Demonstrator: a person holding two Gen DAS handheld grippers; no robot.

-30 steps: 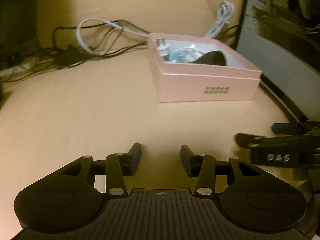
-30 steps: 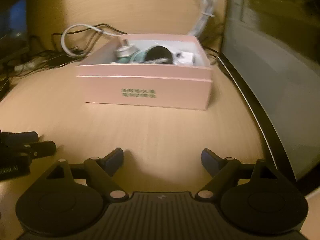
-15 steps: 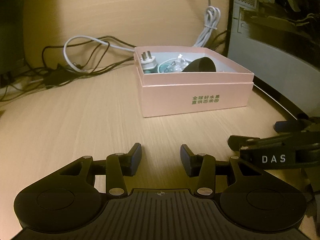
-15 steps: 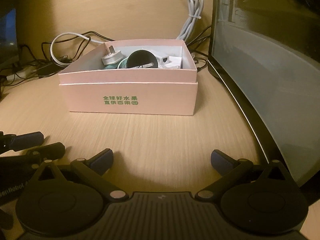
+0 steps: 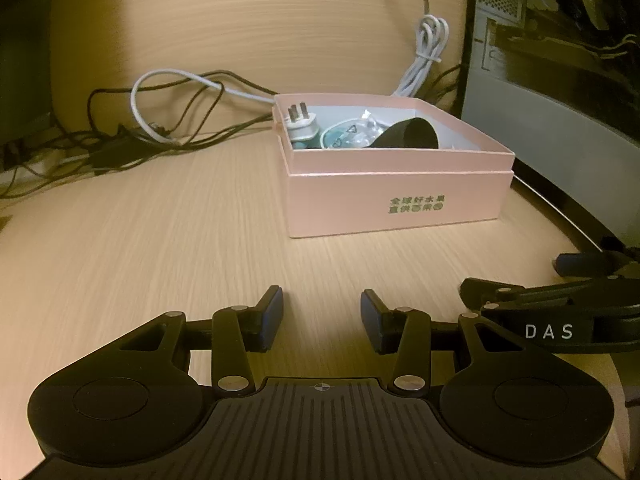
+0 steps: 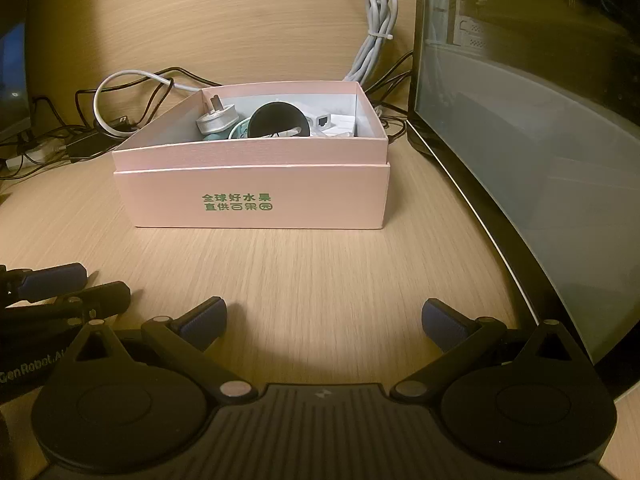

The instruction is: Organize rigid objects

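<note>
Wooden desk (image 5: 168,240), warm dim light. Far left: dark monitor edge (image 6: 12,80), tangle of black cables (image 5: 120,148) with a white cable loop (image 5: 160,92) lying on the desk behind.

Left gripper (image 5: 322,320) low over bare desk, jaws apart, nothing between the pads, released. It also shows at the left edge of the right wrist view (image 6: 60,288), fingers pointing toward the box.

Centre: pink box (image 6: 256,196), open top, green printed characters on the front wall, sitting flat on the desk ahead of both grippers, well apart from both. Inside, left to right: white plug adapter (image 6: 216,120) with prongs up, leaning at the left side; teal item (image 5: 340,136) partly under clear plastic, type unclear; black round object (image 6: 278,120) tilted, open face toward the right camera; small white adapter with a port (image 6: 334,122) at the right end. Items touch or overlap each other; exact stacking cannot be told.

Bundled white cable (image 6: 376,40) tied with a clip, hanging against the wooden back panel behind the box's right corner.

Right gripper (image 6: 324,320) over bare desk, jaws spread very wide, empty, released. In the left wrist view it sits at the right edge (image 5: 560,304), marked "DAS", just beside the left gripper.

Far right: computer case with glass side panel (image 6: 520,120), standing close to the box's right side, not touching.
</note>
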